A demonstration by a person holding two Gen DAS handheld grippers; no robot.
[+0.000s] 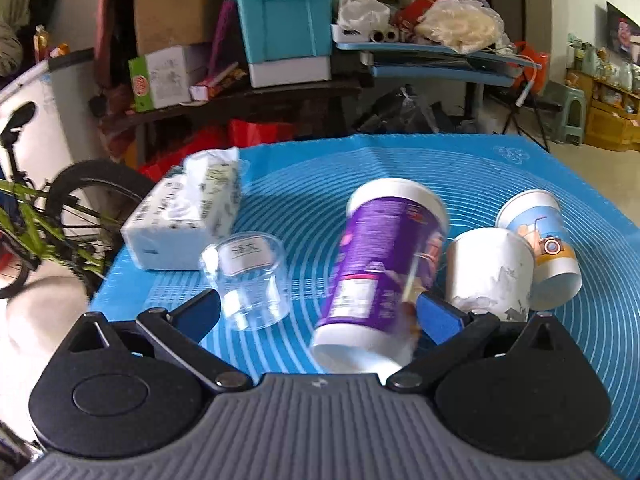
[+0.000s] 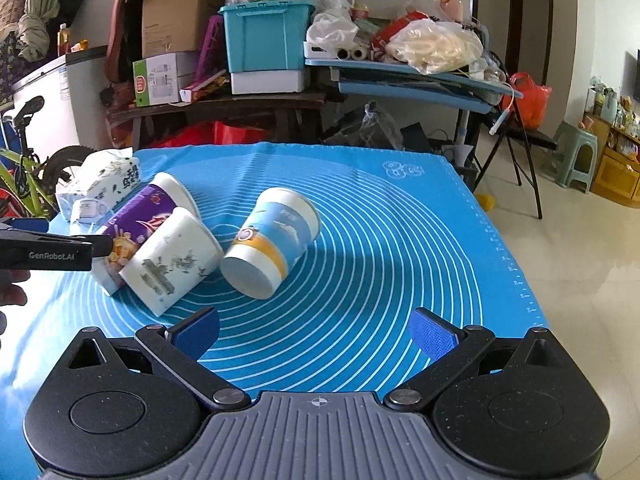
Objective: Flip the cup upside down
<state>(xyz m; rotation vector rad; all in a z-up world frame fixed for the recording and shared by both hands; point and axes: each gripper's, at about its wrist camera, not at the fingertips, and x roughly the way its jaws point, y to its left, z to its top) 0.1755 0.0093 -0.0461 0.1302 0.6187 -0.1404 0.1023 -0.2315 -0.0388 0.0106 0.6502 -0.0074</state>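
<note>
from the left gripper (image 1: 318, 312), spread wide with nothing clamped, we find the tall purple-and-white paper cup (image 1: 384, 272) lying between its fingers, long axis pointing away on the blue silicone mat (image 1: 500, 184); the right gripper (image 2: 316, 334), also spread and empty, stands farther off.

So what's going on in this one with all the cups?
A person is working with two handheld grippers over a blue mat. The left gripper is open around the tall purple cup, which is tilted with its far end raised; whether the fingers touch it is unclear. A white floral cup and a blue-and-yellow cup lie on their sides beside it. A clear plastic cup and a tissue pack sit to the left. The right gripper is open, holding nothing.
</note>
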